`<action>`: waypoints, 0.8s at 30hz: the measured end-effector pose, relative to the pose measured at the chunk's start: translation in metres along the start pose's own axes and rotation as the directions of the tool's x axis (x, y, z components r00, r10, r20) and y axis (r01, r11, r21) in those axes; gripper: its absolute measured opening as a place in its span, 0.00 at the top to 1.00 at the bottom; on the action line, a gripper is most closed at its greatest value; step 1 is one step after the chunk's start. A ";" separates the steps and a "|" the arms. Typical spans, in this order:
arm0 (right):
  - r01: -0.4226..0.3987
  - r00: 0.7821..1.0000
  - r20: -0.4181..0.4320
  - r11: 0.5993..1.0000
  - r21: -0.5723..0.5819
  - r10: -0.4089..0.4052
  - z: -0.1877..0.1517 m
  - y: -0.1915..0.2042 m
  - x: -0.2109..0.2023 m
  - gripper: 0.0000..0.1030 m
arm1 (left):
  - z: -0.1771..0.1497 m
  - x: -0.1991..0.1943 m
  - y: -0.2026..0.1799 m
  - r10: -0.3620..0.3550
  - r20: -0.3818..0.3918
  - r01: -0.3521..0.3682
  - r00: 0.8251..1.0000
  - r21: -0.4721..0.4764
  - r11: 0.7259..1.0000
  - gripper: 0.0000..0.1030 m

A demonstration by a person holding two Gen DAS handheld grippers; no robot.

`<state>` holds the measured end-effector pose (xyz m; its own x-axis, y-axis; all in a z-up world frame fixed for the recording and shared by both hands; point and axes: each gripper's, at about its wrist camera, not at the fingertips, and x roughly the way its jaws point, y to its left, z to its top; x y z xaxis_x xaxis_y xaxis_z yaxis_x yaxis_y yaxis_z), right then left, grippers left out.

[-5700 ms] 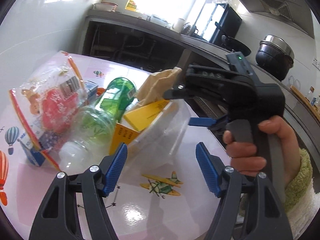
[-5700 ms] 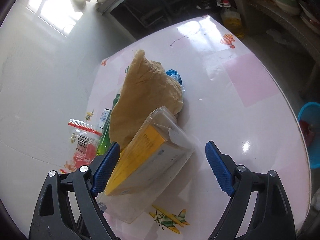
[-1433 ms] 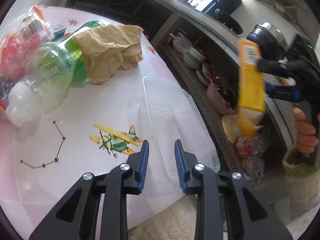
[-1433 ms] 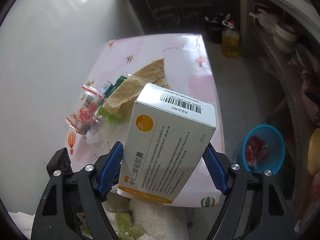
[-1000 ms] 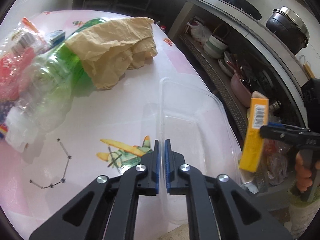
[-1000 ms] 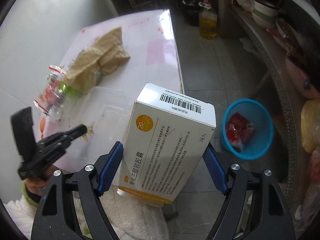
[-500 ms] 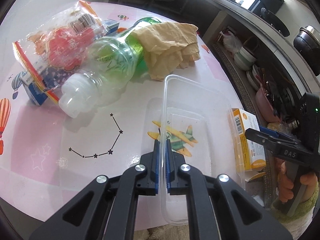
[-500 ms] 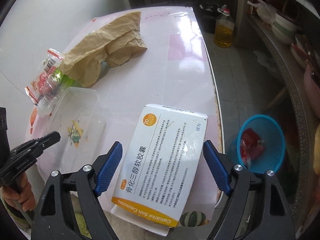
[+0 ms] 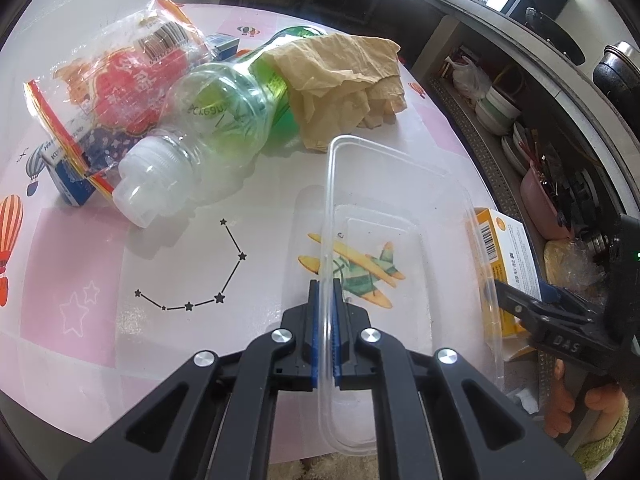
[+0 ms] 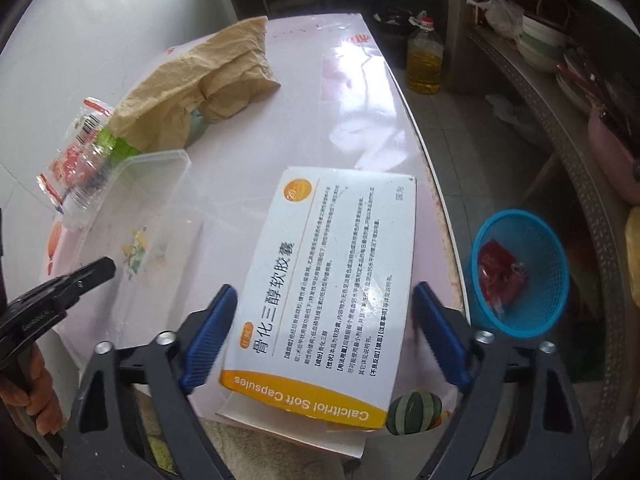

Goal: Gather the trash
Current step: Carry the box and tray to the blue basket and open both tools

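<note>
My left gripper (image 9: 327, 304) is shut on the near rim of a clear plastic container (image 9: 400, 216) resting on the pink table (image 9: 120, 264); the container also shows in the right wrist view (image 10: 136, 208). My right gripper (image 10: 320, 332) is open around a white and orange medicine box (image 10: 332, 276) lying flat on the table edge; the box also shows in the left wrist view (image 9: 504, 256). A green plastic bottle (image 9: 208, 120), a red snack bag (image 9: 116, 76) and crumpled brown paper (image 9: 344, 68) lie further back.
A blue basket (image 10: 520, 272) with red trash stands on the floor right of the table. An oil bottle (image 10: 424, 60) stands on the floor behind. Shelves with bowls (image 9: 500, 108) run along the right.
My right gripper has lowered the medicine box flat onto the table edge and opened around it. My left gripper stays shut on the container rim, drawn slightly closer.
</note>
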<state>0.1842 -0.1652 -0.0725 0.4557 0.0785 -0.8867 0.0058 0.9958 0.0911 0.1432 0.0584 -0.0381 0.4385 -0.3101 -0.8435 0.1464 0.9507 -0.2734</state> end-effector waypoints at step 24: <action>0.010 0.968 0.217 0.883 0.470 -0.126 -0.046 -0.171 -0.085 0.33 | 0.055 -0.016 -0.135 -0.179 0.076 0.154 0.981 0.256 0.954 0.97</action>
<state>0.1034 -0.3395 -0.0341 0.6338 -0.0598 -0.7712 0.4277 0.8578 0.2850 0.1649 -0.0655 0.0376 0.4717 -0.4746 -0.7431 0.4345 0.8585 -0.2725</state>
